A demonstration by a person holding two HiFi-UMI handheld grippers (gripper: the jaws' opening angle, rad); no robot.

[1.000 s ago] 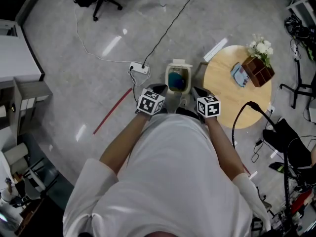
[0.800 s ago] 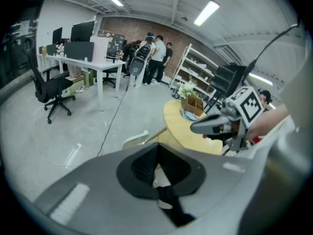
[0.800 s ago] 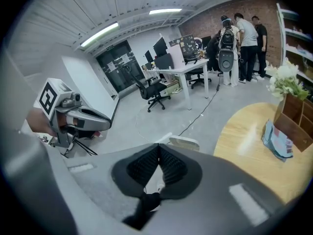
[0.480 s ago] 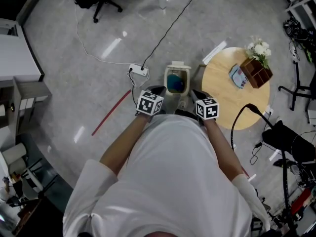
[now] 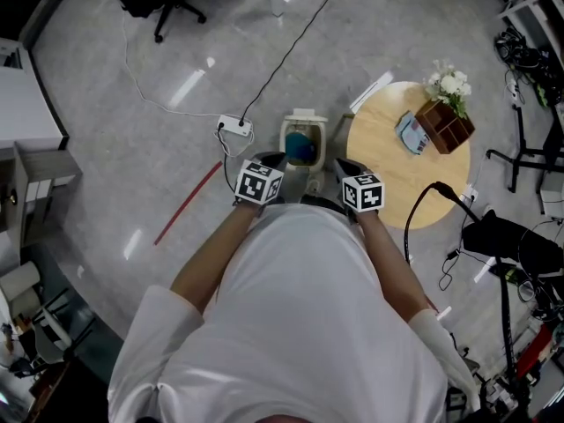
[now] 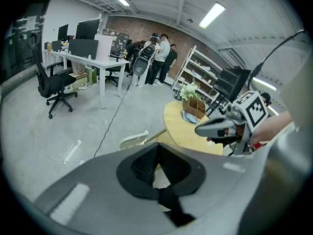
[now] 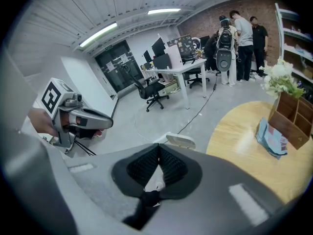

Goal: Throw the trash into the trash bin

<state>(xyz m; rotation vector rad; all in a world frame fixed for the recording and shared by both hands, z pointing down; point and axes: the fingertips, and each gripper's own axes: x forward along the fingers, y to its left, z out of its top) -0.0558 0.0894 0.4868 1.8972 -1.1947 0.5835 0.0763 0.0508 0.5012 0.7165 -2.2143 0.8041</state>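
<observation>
The small white trash bin (image 5: 301,142) stands on the floor with its lid up and something blue inside. Its lid also shows past the jaws as the bin lid (image 6: 134,140) and the bin lid (image 7: 180,141). My left gripper (image 5: 271,162) is held just short of the bin on its left, and my right gripper (image 5: 344,169) on its right. Both are shut with nothing between the pads, as the left gripper (image 6: 157,153) and right gripper (image 7: 159,159) show. A blue and white packet (image 5: 411,133) lies on the round wooden table (image 5: 388,174).
A wooden box with white flowers (image 5: 445,117) stands on the table by the packet. A power strip (image 5: 234,126) and its cables lie on the floor left of the bin, with a red strip (image 5: 187,203) nearby. Several people (image 7: 242,33) stand far off. Black stands and cables crowd the right.
The head view has slid a little, so the whole scene sits slightly further left. Both grippers keep their place before the bin, still shut.
</observation>
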